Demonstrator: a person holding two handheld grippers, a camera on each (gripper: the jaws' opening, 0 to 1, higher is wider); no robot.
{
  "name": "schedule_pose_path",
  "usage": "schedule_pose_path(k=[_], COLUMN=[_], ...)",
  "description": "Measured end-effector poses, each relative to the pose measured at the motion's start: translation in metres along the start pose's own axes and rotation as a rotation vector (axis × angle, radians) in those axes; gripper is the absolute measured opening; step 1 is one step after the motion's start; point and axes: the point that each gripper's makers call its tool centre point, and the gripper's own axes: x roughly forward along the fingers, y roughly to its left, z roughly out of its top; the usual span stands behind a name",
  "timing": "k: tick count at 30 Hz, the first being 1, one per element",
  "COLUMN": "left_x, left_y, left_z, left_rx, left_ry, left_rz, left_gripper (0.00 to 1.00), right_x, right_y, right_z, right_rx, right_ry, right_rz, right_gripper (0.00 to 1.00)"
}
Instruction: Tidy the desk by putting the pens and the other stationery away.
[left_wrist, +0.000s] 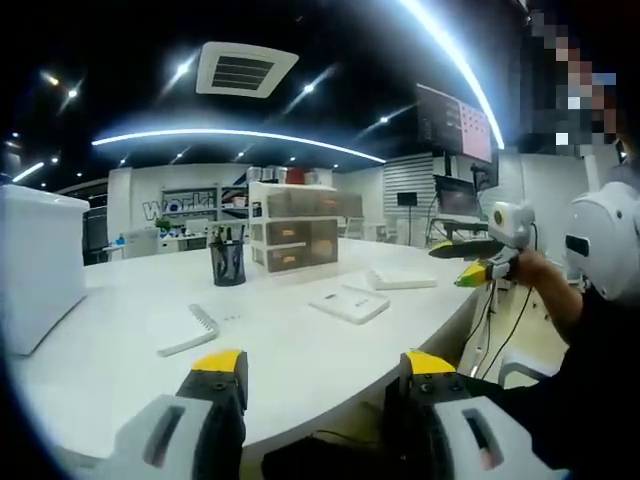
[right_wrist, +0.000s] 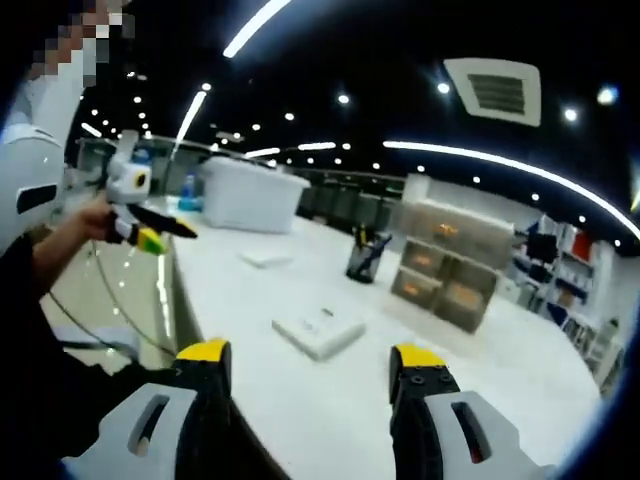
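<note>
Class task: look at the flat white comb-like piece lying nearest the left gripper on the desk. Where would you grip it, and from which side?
Probably across the narrow width of the white comb-like piece, near its middle, coming from above. It lies flat on the desk, long and thin, so closing across the short side suits the open left gripper.

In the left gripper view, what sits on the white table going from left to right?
White box → flat white comb-like piece → black mesh pen cup → clear drawer unit → white calculator-like pad → flat white booklet → the other gripper, held in a hand past the table's edge.
</note>
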Motion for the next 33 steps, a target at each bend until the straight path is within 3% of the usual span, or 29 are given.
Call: schedule_pose_path(k=[8, 21, 33], left_x=[-0.006, -0.014, -0.025], left_y=[0.008, 0.019, 0.031], left_z=[0.000, 0.000, 0.003], left_rx=[-0.006, -0.011, -0.012], left_ry=[-0.006, -0.013, -0.031], left_rz=[0.014, 0.036, 0.068], left_gripper=[0.61, 0.61, 0.61], right_x=[0.030, 0.079, 0.116], right_y=[0.005, 0.030, 0.045], right_z=[0.011, 0.034, 0.039], right_rx=[-0.187, -0.346, -0.495], right_ry=[0.057, 0.070, 0.100], right_rz=[0.039, 0.104, 0.144], right_gripper=[0.60, 0.60, 0.58])
